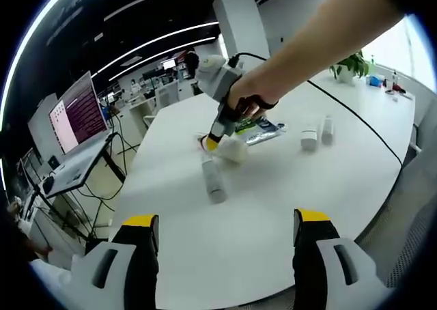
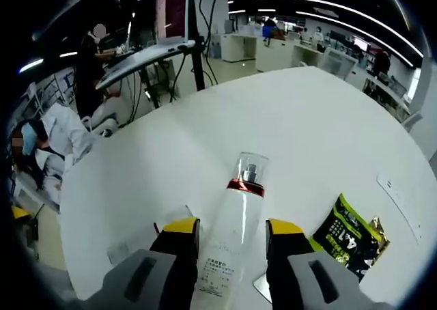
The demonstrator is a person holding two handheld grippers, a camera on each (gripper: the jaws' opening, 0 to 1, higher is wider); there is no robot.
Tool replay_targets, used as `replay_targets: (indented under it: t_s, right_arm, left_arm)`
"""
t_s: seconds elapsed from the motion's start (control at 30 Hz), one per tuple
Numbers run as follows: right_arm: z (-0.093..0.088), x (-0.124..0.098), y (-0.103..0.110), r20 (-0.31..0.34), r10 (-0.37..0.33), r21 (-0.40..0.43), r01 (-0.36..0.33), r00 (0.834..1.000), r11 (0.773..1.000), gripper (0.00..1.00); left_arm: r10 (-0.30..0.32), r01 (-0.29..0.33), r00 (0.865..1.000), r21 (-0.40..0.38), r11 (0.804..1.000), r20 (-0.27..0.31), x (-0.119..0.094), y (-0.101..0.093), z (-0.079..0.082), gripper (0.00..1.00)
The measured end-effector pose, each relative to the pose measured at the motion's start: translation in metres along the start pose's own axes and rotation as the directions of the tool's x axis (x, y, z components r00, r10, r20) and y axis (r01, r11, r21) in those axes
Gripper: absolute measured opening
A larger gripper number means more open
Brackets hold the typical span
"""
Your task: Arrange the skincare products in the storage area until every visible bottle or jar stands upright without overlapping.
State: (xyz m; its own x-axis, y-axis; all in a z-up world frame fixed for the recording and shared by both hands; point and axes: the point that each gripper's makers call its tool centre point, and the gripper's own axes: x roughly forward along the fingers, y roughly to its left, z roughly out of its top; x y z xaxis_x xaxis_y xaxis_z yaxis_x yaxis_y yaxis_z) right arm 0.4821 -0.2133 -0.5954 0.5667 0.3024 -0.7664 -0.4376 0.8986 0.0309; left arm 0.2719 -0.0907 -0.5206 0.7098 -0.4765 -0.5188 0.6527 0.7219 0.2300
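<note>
The right gripper [image 2: 224,236] is clamped on a clear red-collared bottle [image 2: 235,224], probably to stand it upright, while the left gripper [image 1: 225,228] hangs wide open, empty.

The white table [image 1: 273,187] carries a lying bottle [image 1: 213,179], a green packet [image 1: 263,130] and two upright containers [image 1: 317,134].
</note>
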Motion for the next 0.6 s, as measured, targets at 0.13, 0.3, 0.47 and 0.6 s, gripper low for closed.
replay_targets:
  t_s: [0.13, 0.3, 0.47, 0.6]
  right_arm:
    - [-0.001, 0.012, -0.005, -0.007, -0.027, -0.02, 0.027, 1.0, 0.999, 0.36]
    - [0.002, 0.018, -0.01, -0.009, -0.056, -0.055, 0.056, 0.998, 0.997, 0.35]
    - [-0.004, 0.021, -0.007, -0.036, -0.058, -0.065, 0.056, 0.998, 0.996, 0.27]
    - [-0.005, 0.033, -0.005, -0.06, -0.069, -0.174, 0.058, 0.996, 0.983, 0.24]
  left_arm:
    - [0.007, -0.007, 1.0, -0.001, 1.0, -0.001, -0.002, 0.001, 0.001, 0.79]
    - [0.012, -0.012, 1.0, -0.003, 1.0, 0.001, -0.004, 0.001, 0.003, 0.78]
    - [0.015, -0.015, 1.0, -0.002, 1.0, 0.001, -0.004, 0.0, 0.004, 0.78]
    - [0.017, -0.017, 1.0, -0.002, 1.0, 0.0, -0.005, 0.001, 0.004, 0.77]
